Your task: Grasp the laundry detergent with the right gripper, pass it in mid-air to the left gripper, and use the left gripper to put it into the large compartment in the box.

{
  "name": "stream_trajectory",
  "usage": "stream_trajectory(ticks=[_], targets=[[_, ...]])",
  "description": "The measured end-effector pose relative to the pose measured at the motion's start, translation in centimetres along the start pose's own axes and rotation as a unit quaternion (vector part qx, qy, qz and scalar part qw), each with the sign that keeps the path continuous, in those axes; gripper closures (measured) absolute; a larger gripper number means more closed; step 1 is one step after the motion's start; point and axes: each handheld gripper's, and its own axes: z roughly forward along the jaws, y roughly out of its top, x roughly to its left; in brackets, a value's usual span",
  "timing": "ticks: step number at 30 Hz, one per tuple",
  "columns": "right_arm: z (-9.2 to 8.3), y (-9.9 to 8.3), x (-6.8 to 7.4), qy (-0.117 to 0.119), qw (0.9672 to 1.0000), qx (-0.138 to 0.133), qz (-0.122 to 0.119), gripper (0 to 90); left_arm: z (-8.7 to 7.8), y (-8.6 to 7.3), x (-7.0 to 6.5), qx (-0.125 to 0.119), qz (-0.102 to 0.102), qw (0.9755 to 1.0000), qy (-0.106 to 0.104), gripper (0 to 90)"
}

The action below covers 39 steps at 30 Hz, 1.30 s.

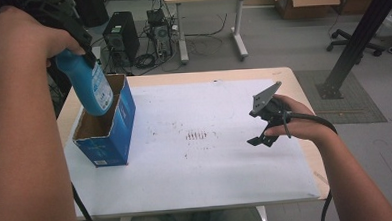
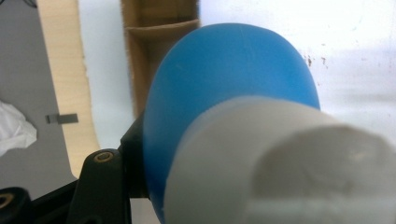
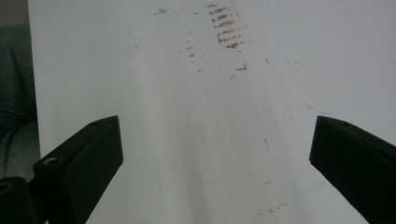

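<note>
Table (image 1: 303, 86) first: its white sheet (image 1: 212, 180) is bare in the middle but for some brown marks (image 1: 196, 136). Near the left edge stands the blue box (image 1: 107, 139), open at the top and brown inside. You hold the blue bottle (image 1: 90, 87) in your left gripper (image 1: 78, 43), jaws closed on it near the cap end. Its round bottom hangs tilted in the mouth of the box. I think the bottle is partway: not resting inside the box, and not clear of it either. Whether it goes in or comes out, I cannot tell.

Your right gripper (image 1: 259, 140) sits near the right edge of the sheet, jaws wide apart, holding nothing.

From high up you see the label on the bottle and the whole box. Your left gripper view shows the grey cap (image 2: 280, 163) up close, and a wall that splits the box inside (image 2: 159, 28). Your right gripper view shows the brown marks (image 3: 226, 28) as short rows.
</note>
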Motion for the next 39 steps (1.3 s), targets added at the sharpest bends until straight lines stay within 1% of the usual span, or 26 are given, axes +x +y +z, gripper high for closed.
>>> stream_trajectory(ticks=[1, 2, 5, 6, 7, 13, 18, 19, 26, 30, 35, 36, 37, 39], targets=[[0.0, 0.0, 0.0, 0.000, 1.0000, 0.000, 0.000, 2.8, 0.0, 0.0, 0.0, 0.000, 0.000, 1.0000, 0.000, 38.7], [0.0, 0.0, -0.1, 0.000, 1.0000, 0.001, 0.000, 2.8, 0.0, 0.0, 0.5, -0.002, -0.009, 1.0000, 0.002, 38.7], [0.1, 0.0, -0.2, 0.001, 1.0000, 0.001, 0.002, 2.8, 0.1, 0.0, 1.2, -0.005, -0.019, 0.9998, 0.004, 38.6], [0.1, 0.0, -0.2, 0.001, 1.0000, 0.001, 0.002, 2.8, 0.1, 0.0, 1.2, -0.005, -0.019, 0.9998, 0.004, 38.6], [0.2, 0.0, -0.2, 0.002, 1.0000, 0.002, 0.002, 2.8, 0.2, 0.1, 1.5, -0.006, -0.025, 0.9997, 0.005, 38.6], [0.5, 0.2, -0.3, 0.002, 1.0000, 0.001, 0.002, 2.8, 1.0, 0.2, 2.2, -0.006, -0.035, 0.9993, 0.010, 38.6], [0.6, 0.3, -0.3, 0.002, 1.0000, 0.003, 0.000, 2.8, 1.8, 0.4, 2.7, -0.003, -0.038, 0.9993, 0.007, 38.6], [0.6, 0.3, -0.3, 0.003, 1.0000, 0.001, 0.001, 2.8, 2.3, 0.5, 2.9, 0.000, -0.039, 0.9992, 0.005, 38.6], [0.5, 0.3, -0.2, 0.002, 1.0000, 0.000, 0.003, 2.7, 3.9, 0.7, 3.3, 0.006, -0.041, 0.9991, 0.006, 38.6], [0.5, 0.3, -0.2, 0.002, 1.0000, -0.001, 0.001, 2.8, 5.3, 0.8, 3.5, 0.012, -0.042, 0.9990, 0.005, 38.6], [0.7, 0.2, -0.2, 0.004, 1.0000, -0.001, 0.003, 2.8, 6.8, 0.9, 3.9, 0.020, -0.044, 0.9988, 0.007, 38.6], [0.7, 0.2, -0.2, 0.004, 1.0000, -0.001, 0.003, 2.8, 6.8, 0.9, 3.9, 0.020, -0.044, 0.9988, 0.007, 38.6], [0.8, 0.2, -0.2, 0.005, 1.0000, -0.001, 0.003, 2.8, 7.3, 1.0, 4.0, 0.022, -0.044, 0.9988, 0.007, 38.6], [0.8, 0.2, -0.2, 0.005, 1.0000, -0.001, 0.003, 2.8, 7.5, 1.0, 4.0, 0.024, -0.043, 0.9988, 0.006, 38.6]])
